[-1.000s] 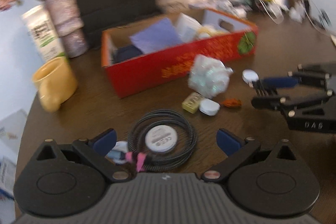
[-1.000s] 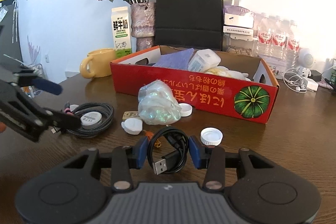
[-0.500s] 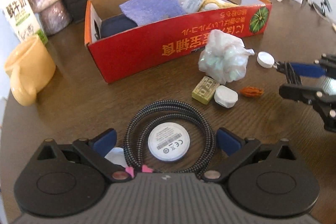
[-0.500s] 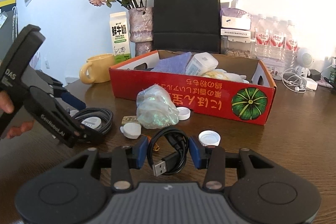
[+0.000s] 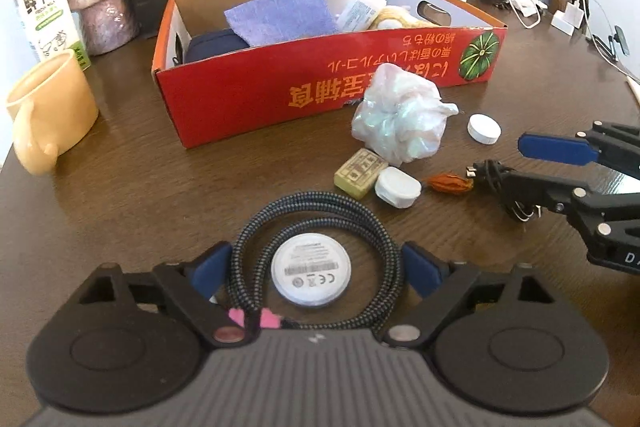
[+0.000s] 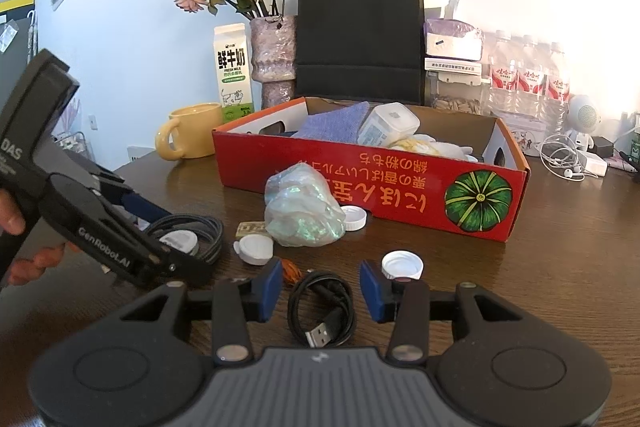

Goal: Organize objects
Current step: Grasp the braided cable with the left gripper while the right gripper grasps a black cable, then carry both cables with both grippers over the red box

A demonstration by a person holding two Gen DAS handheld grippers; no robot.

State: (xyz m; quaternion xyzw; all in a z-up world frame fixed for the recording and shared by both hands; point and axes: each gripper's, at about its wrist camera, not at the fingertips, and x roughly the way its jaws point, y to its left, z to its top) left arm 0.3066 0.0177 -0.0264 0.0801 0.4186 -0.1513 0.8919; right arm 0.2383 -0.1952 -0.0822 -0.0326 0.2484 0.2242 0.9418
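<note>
A coiled braided cable with a round white charger puck [image 5: 311, 279] lies on the brown table between my open left gripper's [image 5: 316, 273] fingers; it also shows in the right wrist view [image 6: 188, 239]. A small coiled black USB cable [image 6: 324, 309] lies between my open right gripper's [image 6: 320, 289] fingers, also visible in the left wrist view [image 5: 490, 173]. The red cardboard box [image 5: 320, 83] stands behind, holding a purple cloth [image 5: 280, 13] and a white container [image 5: 358, 5].
A crumpled iridescent bag [image 5: 400, 119], white caps [image 5: 484, 129], a white lid [image 5: 396, 187], a small tan block [image 5: 360, 173] and an orange scrap [image 5: 448, 183] lie before the box. A yellow mug [image 5: 48, 111], milk carton [image 6: 234, 67], vase [image 6: 276, 59] and black bag [image 6: 360, 35] stand behind.
My left gripper has come down and forward over the braided cable, which now sits between its fingers. My right gripper has opened wider around the black USB cable.
</note>
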